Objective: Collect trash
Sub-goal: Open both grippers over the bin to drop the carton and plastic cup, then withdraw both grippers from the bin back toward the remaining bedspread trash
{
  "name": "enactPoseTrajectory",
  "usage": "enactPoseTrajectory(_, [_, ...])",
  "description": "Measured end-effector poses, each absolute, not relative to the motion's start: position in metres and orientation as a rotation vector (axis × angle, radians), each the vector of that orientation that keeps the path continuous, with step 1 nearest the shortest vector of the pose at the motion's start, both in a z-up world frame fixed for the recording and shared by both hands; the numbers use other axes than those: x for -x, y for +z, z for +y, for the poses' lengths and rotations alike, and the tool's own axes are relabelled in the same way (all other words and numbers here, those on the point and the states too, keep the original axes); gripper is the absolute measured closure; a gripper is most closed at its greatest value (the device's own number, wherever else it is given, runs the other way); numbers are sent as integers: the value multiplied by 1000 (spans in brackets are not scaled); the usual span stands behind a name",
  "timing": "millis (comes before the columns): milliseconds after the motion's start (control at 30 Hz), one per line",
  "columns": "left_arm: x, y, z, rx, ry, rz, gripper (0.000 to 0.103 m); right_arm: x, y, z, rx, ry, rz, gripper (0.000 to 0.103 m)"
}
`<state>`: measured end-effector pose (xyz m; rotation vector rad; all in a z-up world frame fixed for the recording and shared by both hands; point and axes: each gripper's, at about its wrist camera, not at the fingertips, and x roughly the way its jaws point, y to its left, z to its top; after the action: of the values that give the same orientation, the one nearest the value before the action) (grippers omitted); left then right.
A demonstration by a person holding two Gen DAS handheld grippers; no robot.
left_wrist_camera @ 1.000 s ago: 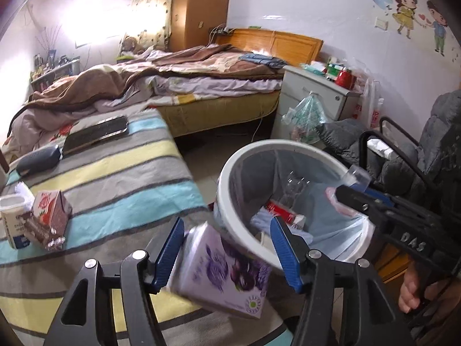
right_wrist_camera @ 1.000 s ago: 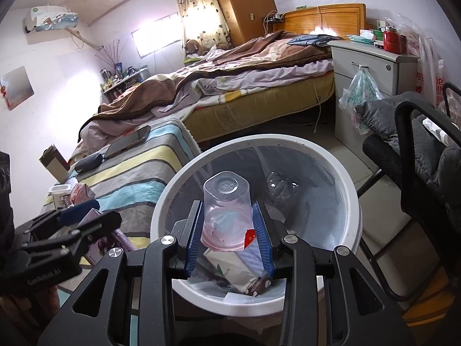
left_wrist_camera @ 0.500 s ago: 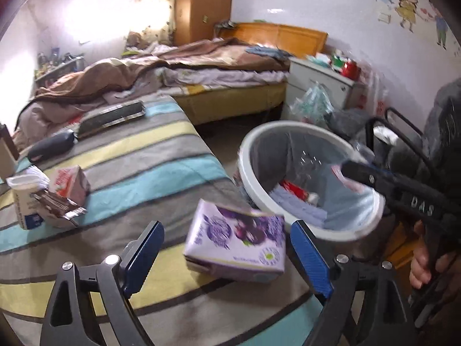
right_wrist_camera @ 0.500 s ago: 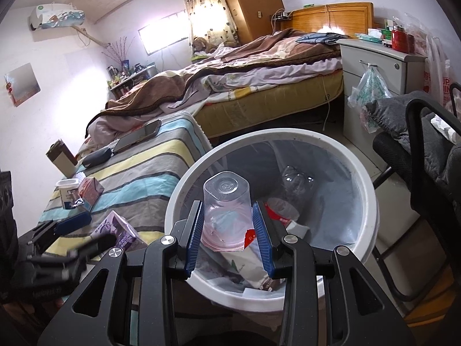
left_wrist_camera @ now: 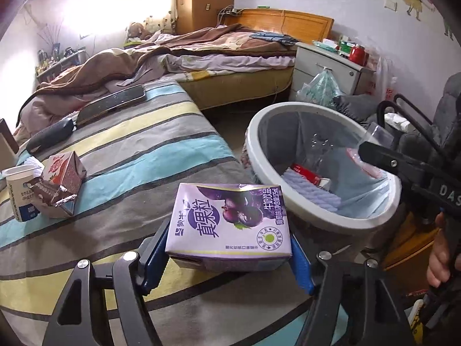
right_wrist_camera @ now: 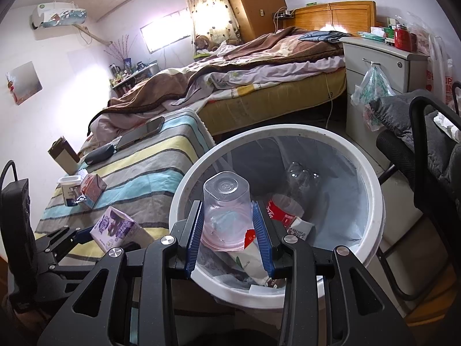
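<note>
My left gripper [left_wrist_camera: 227, 255] is shut on a purple milk carton [left_wrist_camera: 229, 220], held over the striped cloth [left_wrist_camera: 138, 150] near the bin. The carton also shows in the right wrist view [right_wrist_camera: 116, 227]. My right gripper [right_wrist_camera: 229, 236] is shut on an upturned clear plastic cup [right_wrist_camera: 226, 207] above the white trash bin [right_wrist_camera: 371, 178]. The bin [left_wrist_camera: 317, 216] holds a red-labelled bottle [right_wrist_camera: 281, 210], a carton and other trash. A red carton [left_wrist_camera: 63, 173] and a white cup [left_wrist_camera: 20, 190] with a wrapper lie on the cloth at the left.
A phone [left_wrist_camera: 112, 102] and a dark case [left_wrist_camera: 50, 137] lie further back on the cloth. An unmade bed [left_wrist_camera: 216, 54] stands behind, a white nightstand [left_wrist_camera: 325, 69] at the right. A black chair [right_wrist_camera: 417, 150] stands right of the bin.
My left gripper let the purple carton drop onto the cloth, opened wide, then closed on it again lying flat. My right gripper kept hold of the cup over the bin.
</note>
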<state>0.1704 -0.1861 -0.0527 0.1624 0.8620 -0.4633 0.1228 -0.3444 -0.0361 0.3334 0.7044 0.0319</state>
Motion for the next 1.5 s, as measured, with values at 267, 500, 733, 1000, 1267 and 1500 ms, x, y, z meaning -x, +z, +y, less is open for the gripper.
enactPoseTrajectory(267, [-177, -30, -207, -137, -521, 825, 31, -123, -34, -352, -338, 19, 698, 65])
enactPoseTrajectory(500, [-196, -16, -243, -131, -590, 817, 31, -125, -31, -367, -316, -18, 704, 65])
enactPoseTrajectory(733, [-216, -17, -276, -107, -646, 839, 31, -135, -37, -380, -292, -59, 745, 65])
enactPoseTrajectory(1000, [-224, -24, -287, -91, -681, 855, 30, -140, -48, -391, -290, -86, 803, 65])
enactPoseTrajectory(1267, [-219, -15, -273, -69, -656, 827, 22, -134, -48, -391, -298, -102, 795, 53])
enactPoseTrajectory(1500, [-209, -4, -248, -63, -608, 804, 22, -131, -39, -385, -297, -106, 770, 52])
